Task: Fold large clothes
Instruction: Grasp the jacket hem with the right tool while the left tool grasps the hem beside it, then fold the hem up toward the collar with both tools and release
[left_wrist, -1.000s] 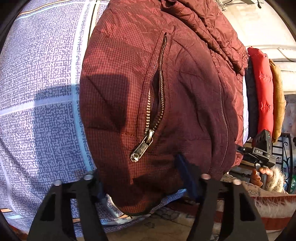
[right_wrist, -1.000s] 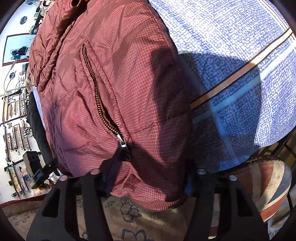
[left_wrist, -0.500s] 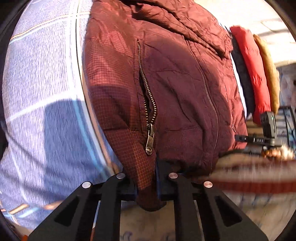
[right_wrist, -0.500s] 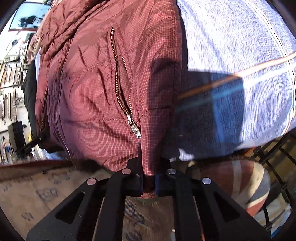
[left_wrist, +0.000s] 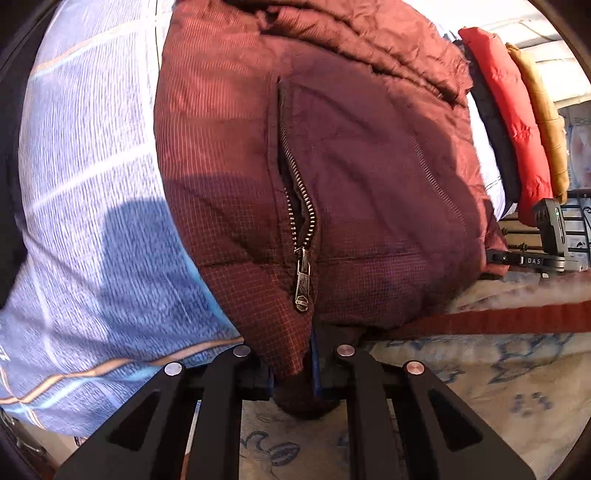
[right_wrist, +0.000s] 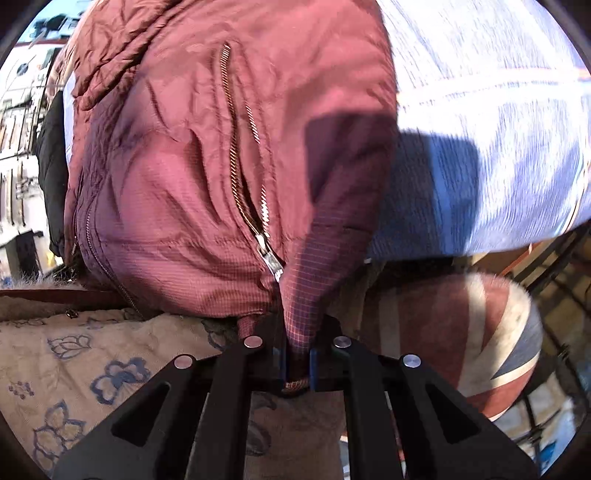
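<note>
So we've got the maroon puffer jacket (left_wrist: 369, 166) spread front-up on the blue patterned sheet (left_wrist: 92, 184) covering the surface, bottom hem hanging toward us. Left claw (left_wrist: 293, 373) is clamped on one hem corner, right next to the pocket zipper pull (left_wrist: 302, 284), and the right claw (right_wrist: 297, 365) is pinched shut on the other hem corner by its own pocket zipper (right_wrist: 271, 264). Grabbing both bottom corners makes sense to us: the hem stays straight and the puffy fabric shouldn't bunch when we fold it up toward the collar. A red jacket (left_wrist: 513, 122) lies just beyond.
</note>
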